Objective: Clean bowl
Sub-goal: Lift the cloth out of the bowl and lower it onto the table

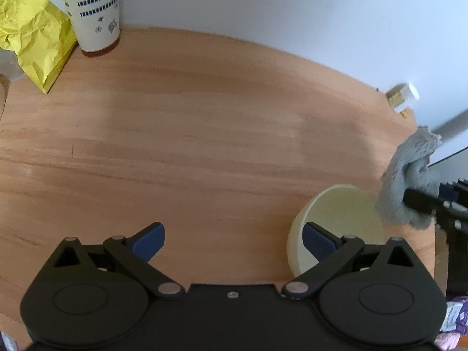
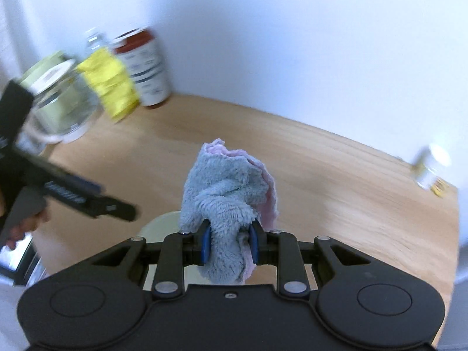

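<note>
A pale cream bowl [image 1: 336,219] stands upright on the wooden table [image 1: 204,117] at the lower right of the left wrist view. My left gripper [image 1: 234,237] is wide open over bare wood with nothing between its fingers. Its right blue pad [image 1: 317,238] overlaps the bowl's left wall. A fluffy grey cloth [image 1: 409,181] hangs just right of the bowl's rim, pinched by my right gripper [image 1: 421,201]. In the right wrist view the right gripper [image 2: 229,242] is shut on the grey and pink cloth [image 2: 225,190]. The bowl [image 2: 161,225] peeks out below the cloth, mostly hidden.
A crumpled yellow paper bag [image 1: 35,38] and a tall patterned canister [image 1: 93,8] stand at the back left by the white wall. A small white-lidded jar [image 1: 403,93] sits at the far right edge. A glass mug [image 2: 58,108] stands near the left gripper's black body [image 2: 73,193].
</note>
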Motion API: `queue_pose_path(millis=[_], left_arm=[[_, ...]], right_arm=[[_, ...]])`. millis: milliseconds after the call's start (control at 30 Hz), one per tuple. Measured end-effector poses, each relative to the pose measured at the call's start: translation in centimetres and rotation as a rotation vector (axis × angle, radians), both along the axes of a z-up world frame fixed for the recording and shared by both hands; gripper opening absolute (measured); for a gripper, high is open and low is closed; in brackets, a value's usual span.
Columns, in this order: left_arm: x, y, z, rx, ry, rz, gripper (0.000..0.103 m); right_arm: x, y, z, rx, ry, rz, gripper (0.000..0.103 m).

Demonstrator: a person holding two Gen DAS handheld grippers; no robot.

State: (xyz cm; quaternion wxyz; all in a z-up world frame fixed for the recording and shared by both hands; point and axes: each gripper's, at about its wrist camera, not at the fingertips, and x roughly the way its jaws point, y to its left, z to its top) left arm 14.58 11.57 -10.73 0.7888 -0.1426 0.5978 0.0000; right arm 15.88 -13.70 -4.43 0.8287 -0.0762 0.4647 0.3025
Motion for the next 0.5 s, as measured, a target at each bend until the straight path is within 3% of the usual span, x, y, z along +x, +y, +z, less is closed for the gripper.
queue_pose_path(millis=[300,500], left_arm=[[-0.7,0.1,0.3,0.054,0.025,0.048,0.102],[-1.1,-1.0,0.3,0.077,0.064,0.063,0.102]], right_arm=[[2.2,-6.4,-5.9,-0.041,0.113,-0.277,0.029],[3.0,-7.6,-7.7,-0.038,0.126,-0.341,0.030]])
